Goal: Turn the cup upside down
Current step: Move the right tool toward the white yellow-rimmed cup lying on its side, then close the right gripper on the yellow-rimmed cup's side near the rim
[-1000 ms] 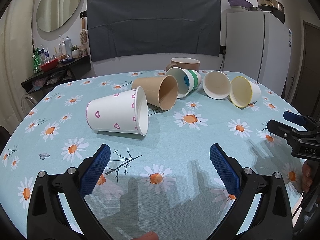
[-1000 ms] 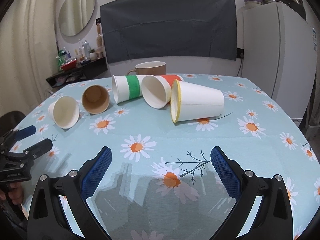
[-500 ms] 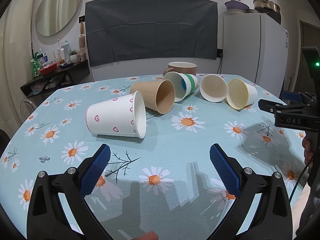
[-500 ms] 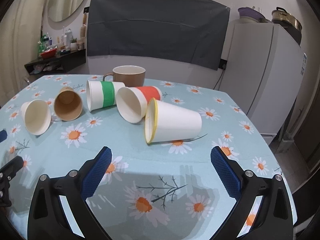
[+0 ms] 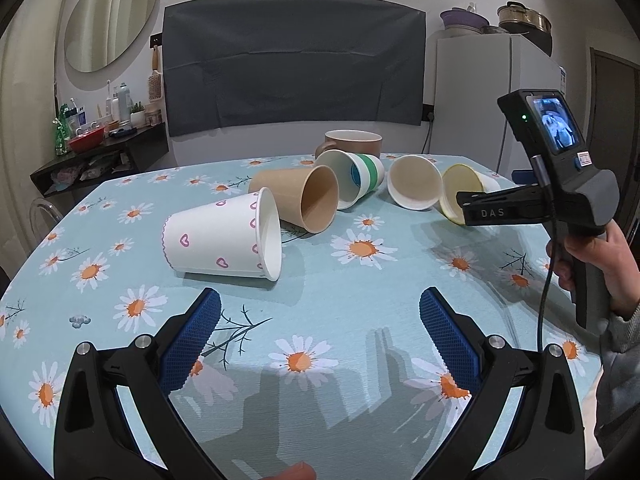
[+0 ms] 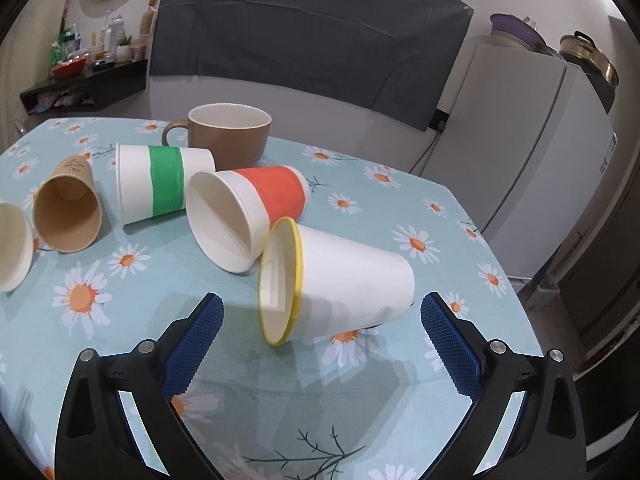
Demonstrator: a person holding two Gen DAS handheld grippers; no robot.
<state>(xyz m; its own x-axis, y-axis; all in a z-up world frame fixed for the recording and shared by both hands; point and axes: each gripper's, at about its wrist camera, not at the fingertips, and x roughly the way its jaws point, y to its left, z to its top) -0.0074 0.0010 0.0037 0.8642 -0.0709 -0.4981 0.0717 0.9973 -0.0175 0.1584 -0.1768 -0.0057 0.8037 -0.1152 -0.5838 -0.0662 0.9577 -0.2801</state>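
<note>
Several paper cups lie on their sides on the daisy tablecloth. A white cup with a yellow rim [image 6: 340, 286] lies just ahead of my open right gripper [image 6: 320, 344], between its blue pads and apart from them. Behind it lie a red-banded cup [image 6: 248, 214], a green-banded cup [image 6: 160, 182] and a brown paper cup [image 6: 68, 212]. In the left wrist view a white cup with pink hearts [image 5: 224, 240] lies ahead of my open, empty left gripper [image 5: 316, 336]. The right gripper [image 5: 496, 204] also shows there, beside the yellow-rimmed cup [image 5: 460, 196].
A brown ceramic mug [image 6: 228, 132] stands upright behind the cups. A white fridge [image 6: 540, 152] stands past the table's right edge. A dark shelf with bottles [image 5: 100, 144] is at the back left. The table's right edge [image 6: 508, 280] is close to the yellow-rimmed cup.
My right gripper has risen and moved forward to the yellow-rimmed cup, which now sits between its pads. The left gripper has hardly moved.
</note>
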